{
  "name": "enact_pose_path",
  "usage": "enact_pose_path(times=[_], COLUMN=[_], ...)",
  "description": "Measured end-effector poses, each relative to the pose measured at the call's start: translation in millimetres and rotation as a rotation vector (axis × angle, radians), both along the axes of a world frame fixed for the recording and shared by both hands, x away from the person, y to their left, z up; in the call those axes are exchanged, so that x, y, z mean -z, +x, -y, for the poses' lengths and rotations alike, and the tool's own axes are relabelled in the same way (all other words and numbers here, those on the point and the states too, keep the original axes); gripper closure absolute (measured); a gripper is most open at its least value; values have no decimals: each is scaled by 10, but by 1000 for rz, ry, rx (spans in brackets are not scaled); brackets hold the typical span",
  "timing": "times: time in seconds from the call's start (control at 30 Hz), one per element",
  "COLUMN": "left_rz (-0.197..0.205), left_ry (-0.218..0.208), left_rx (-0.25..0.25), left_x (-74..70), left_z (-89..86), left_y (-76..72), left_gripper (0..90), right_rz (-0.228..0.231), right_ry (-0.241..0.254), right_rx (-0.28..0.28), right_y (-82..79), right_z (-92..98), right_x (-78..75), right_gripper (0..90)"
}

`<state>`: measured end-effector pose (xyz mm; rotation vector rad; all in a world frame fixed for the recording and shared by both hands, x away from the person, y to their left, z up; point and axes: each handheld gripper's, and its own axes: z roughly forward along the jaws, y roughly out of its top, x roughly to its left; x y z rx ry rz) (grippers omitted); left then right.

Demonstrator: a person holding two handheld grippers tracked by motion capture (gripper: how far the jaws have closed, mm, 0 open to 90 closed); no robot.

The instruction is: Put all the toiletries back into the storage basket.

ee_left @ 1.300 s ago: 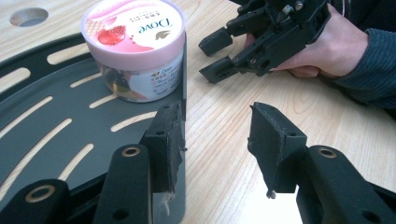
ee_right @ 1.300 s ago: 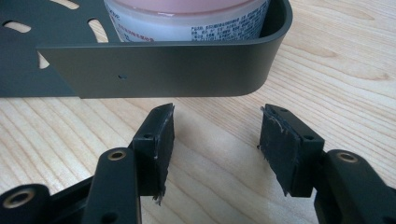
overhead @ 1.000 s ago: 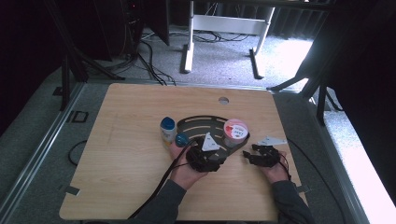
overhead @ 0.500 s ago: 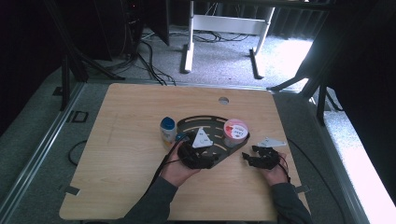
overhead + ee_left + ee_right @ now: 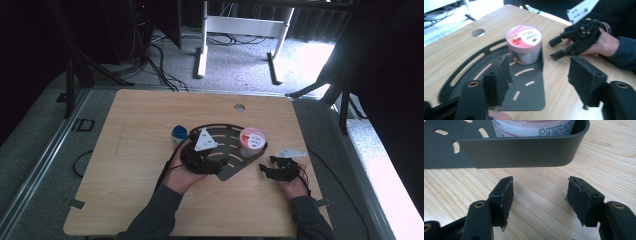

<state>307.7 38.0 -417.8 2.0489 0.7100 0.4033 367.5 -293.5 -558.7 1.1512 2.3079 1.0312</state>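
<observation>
Printed matter appears on one item: the round pink-lidded plastic tub [image 5: 524,43] standing on the dark slotted metal tray [image 5: 529,95].

Lid, left gripper view: dark characters on a white patch beside a red fruit picture; too blurred to read.

Side wall [image 5: 534,127], right gripper view: several lines of fine dark print on white, partly cut off by the tray's raised rim [image 5: 524,151]; the characters are too small to make out.

No brand name, number or sign is legible anywhere.
</observation>
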Motion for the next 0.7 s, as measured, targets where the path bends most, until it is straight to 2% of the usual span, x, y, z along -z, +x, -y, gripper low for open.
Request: enact_pose_path(times=[0.03, 0.3, 0.5, 0.7], left_rz=[0, 15, 15, 1], left_ry=[-8, 15, 20, 23], left_rx=[-2, -30, -33, -63], left_x=[3, 71, 122, 176], left_z=[-18, -176, -263, -341], left_y=[9, 118, 153, 200], left_gripper=[323, 287, 279, 265], right_rz=[0, 0, 0, 0], right_ry=[0, 0, 0, 0], right_rx=[0, -1, -2, -2], right_y=[0, 0, 1, 0], right_z=[0, 0, 0, 0], right_x=[0, 0, 0, 0], right_gripper=[378, 376, 374, 375])
